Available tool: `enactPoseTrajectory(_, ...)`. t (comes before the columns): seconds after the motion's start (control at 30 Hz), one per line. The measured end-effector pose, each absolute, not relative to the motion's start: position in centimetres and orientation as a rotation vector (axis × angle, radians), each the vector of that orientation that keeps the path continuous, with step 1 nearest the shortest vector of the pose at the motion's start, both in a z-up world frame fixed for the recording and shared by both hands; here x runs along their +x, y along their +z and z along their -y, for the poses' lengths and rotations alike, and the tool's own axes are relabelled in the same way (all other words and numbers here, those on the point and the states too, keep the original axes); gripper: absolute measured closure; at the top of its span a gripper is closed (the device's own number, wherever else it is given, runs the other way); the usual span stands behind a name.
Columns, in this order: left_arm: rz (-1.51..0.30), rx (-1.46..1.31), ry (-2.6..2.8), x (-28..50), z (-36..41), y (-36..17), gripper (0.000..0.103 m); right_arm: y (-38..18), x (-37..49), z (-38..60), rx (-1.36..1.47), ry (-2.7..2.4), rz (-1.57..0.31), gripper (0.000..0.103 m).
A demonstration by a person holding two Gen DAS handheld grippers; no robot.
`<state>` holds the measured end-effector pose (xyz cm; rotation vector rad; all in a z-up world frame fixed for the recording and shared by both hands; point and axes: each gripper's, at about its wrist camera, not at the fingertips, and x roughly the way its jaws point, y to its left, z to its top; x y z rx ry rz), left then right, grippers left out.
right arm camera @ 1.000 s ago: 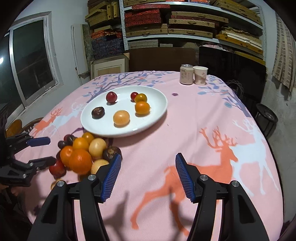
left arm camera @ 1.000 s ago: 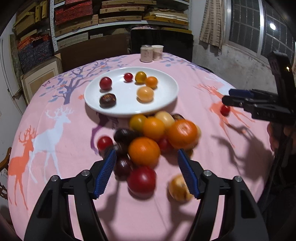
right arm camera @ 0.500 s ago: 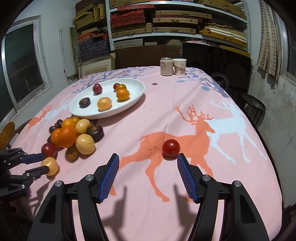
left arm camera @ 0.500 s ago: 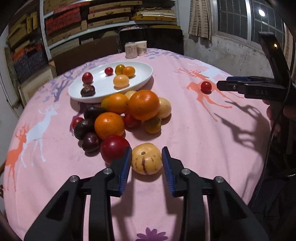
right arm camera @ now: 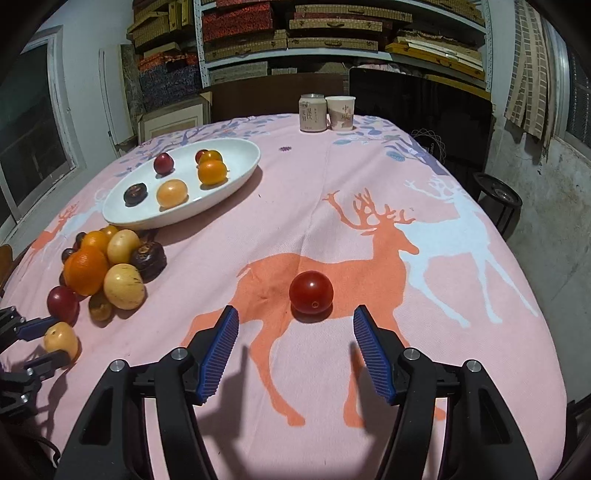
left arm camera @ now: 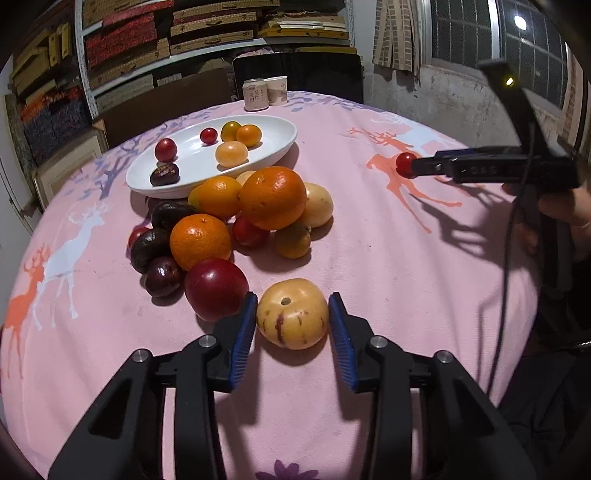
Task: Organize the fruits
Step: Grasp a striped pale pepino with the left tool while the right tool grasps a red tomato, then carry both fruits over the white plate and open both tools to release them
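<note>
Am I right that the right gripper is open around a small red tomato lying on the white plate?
Not quite. The right gripper is open with the small red tomato just ahead of its fingers, but the tomato lies on the pink tablecloth, well away from the white plate. The right wrist view shows it.

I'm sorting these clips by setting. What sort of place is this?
Probably a storeroom or home workshop used for eating too: shelves packed with flat boxes, a round table in a deer-print cloth, bare concrete wall.
</note>
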<state>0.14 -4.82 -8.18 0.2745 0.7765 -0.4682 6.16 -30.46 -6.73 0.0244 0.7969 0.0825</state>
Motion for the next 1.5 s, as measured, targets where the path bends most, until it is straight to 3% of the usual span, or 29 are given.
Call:
enactPoseTrajectory(0.23, -0.786, 0.267, -0.479, 0.0, 4.6, -8.3, 0.064, -7.2, 8.3, 30.1, 0.028, 0.082, -0.833, 0.040)
enactPoseTrajectory(0.37, -0.845, 0.273, -0.465, 1.0, 4.9, -9.4, 0.055, -7.5, 9.6, 30.2, 0.030, 0.071, -0.870, 0.040)
enactPoseTrajectory(0.5, -0.821, 0.256, -0.465, 0.9, 4.5, -8.9, 0.064, -7.9, 9.8, 30.1, 0.024, 0.079, -0.886, 0.070)
enactPoseTrajectory(0.53, -0.819, 0.251, -0.467, 0.8, 4.4, -8.8, 0.064, -7.6, 9.5, 30.0, 0.018, 0.086, -0.864, 0.074)
enactPoseTrajectory(1.13, -0.746, 0.194, -0.406, 1.6, 1.6, -4.4, 0.064, -3.4, 5.1, 26.5, 0.015, 0.256, -0.716, 0.075)
enactPoseTrajectory(1.5, -0.687, 0.224, -0.381, 6.4, 1.9, 0.3, 0.064, 0.5, 7.9, 24.4, -0.019, 0.305, -0.661, 0.075)
